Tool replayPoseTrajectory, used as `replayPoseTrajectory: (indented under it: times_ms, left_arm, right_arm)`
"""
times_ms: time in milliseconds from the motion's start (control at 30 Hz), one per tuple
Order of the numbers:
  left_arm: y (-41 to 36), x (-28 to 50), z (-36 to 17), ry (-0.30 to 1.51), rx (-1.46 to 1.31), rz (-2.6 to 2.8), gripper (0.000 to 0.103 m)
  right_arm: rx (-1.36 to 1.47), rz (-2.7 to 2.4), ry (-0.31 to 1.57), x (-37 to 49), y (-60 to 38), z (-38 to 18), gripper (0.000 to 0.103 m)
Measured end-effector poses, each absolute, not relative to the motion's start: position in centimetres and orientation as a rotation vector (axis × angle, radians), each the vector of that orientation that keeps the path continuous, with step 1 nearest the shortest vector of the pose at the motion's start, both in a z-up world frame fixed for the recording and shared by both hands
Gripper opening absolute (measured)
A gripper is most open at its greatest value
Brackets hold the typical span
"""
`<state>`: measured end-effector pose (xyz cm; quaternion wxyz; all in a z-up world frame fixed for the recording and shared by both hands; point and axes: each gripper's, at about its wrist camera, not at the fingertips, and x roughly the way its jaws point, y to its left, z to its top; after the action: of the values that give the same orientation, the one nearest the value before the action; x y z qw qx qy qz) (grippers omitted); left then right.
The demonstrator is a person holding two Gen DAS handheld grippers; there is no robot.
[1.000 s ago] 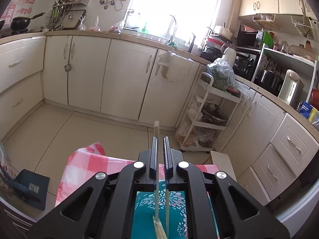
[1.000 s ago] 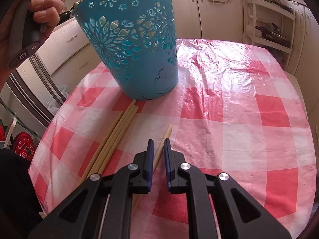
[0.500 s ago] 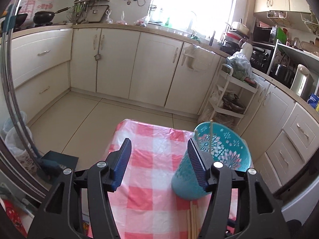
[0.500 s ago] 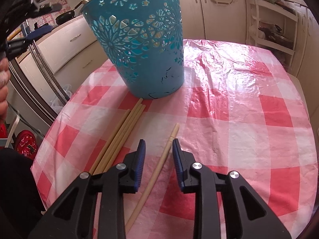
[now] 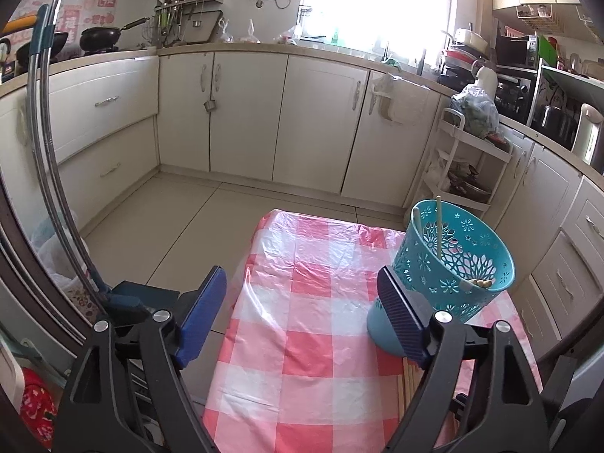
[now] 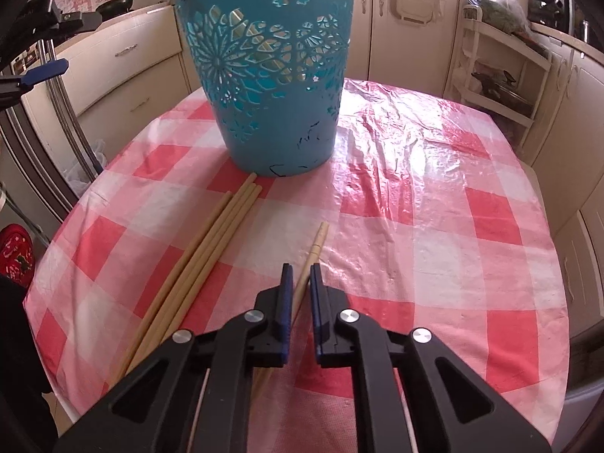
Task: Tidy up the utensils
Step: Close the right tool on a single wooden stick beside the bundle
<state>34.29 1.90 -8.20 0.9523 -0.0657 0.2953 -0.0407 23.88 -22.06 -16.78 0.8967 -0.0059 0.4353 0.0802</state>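
Left jaws went from clamped on a chopstick to wide apart, and the right jaws, open half a second ago, have narrowed around another.

Left wrist view: left gripper [image 5: 302, 309] spread wide, holding nothing. Teal basket [image 5: 458, 260] sits just past the right-hand jaw on the checked tablecloth [image 5: 302, 339]. One chopstick in basket [image 5: 439, 226] stands upright against the inside; a few more stick ends [image 5: 479, 283] show at the near rim — maybe three, too small to count. Ends of loose sticks peek out beneath the right-hand jaw.

Right wrist view: right gripper [image 6: 300, 283] narrow, jaws flanking the single chopstick [image 6: 317, 243], which runs between them and pokes out ahead toward the basket [image 6: 271, 75]. Contact looks near but can't confirm a full clamp; the stick seems to be lying on the cloth. Left of the jaws lies a bundle of chopsticks [image 6: 211, 241] — four by my count, tips almost touching the basket's base.

Progress: roughly midway. Some sticks binned, five left on the table, one of them being picked now.
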Motion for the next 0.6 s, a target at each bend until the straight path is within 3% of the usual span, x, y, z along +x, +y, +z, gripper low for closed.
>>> replayPoseTrajectory:
  times_ms: [600]
  left_arm:
    - [0.6, 34.6, -8.7, 0.616, -0.090, -0.080, 0.084]
  right_arm:
    - [-0.066, 0.236, 0.978, 24.6, -22.2, -16.5, 0.008]
